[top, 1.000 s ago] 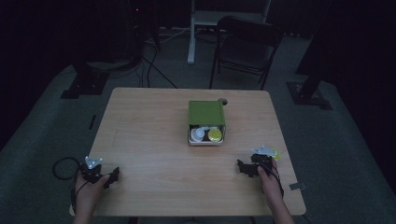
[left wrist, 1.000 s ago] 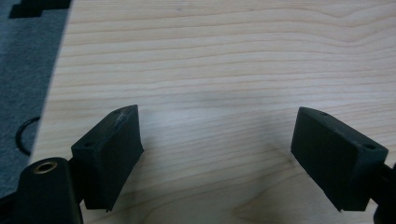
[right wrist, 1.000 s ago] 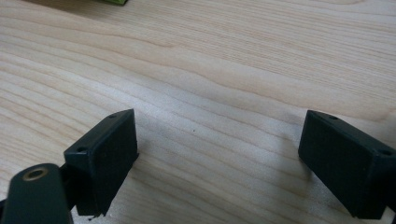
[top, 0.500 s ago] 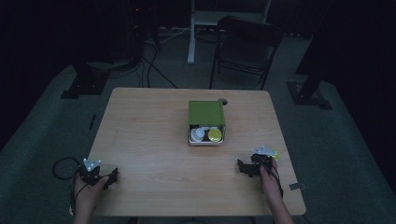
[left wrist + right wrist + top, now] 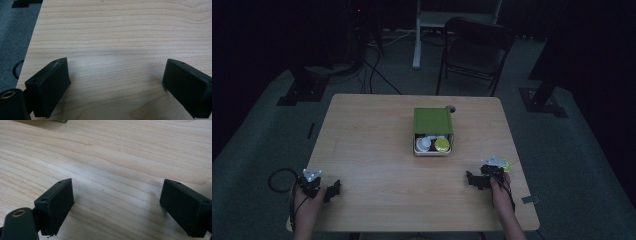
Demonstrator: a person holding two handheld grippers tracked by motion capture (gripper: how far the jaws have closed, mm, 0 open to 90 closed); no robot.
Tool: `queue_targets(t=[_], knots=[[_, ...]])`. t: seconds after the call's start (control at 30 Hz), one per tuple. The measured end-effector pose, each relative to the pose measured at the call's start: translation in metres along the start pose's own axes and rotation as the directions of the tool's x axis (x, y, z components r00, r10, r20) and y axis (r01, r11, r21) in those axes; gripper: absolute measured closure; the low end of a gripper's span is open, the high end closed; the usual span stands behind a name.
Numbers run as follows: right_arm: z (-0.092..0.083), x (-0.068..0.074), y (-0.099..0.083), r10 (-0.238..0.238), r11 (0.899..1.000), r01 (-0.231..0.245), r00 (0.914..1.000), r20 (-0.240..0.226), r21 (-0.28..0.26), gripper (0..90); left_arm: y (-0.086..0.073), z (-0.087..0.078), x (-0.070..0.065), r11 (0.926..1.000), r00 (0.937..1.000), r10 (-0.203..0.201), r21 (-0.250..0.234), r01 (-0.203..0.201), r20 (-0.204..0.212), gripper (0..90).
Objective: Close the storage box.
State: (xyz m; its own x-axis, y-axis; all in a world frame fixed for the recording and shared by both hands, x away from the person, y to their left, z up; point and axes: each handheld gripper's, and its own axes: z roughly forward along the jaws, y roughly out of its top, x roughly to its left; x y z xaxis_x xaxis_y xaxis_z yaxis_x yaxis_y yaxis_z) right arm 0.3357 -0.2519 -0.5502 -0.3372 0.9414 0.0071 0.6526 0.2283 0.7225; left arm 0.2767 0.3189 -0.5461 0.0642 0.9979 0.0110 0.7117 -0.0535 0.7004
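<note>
Black left hand-held gripper (image 5: pixel 116 82) widened (empty), unmoved

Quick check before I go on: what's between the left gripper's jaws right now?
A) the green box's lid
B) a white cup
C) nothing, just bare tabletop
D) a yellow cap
C: in the left gripper view the left gripper stands with its jaws wide apart over bare wood of the table.
</note>
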Motion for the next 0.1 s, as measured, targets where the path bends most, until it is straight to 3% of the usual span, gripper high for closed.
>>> queue_targets(t=[0.1], knots=[[0.0000, 0.0000, 0.0000, 0.000, 1.000, 0.000, 1.0000, 0.000, 0.000, 11.2, 0.0001, -0.0001, 0.0001, 1.0000, 1.0000, 0.000, 0.003, 0.000, -0.001, 6.9]])
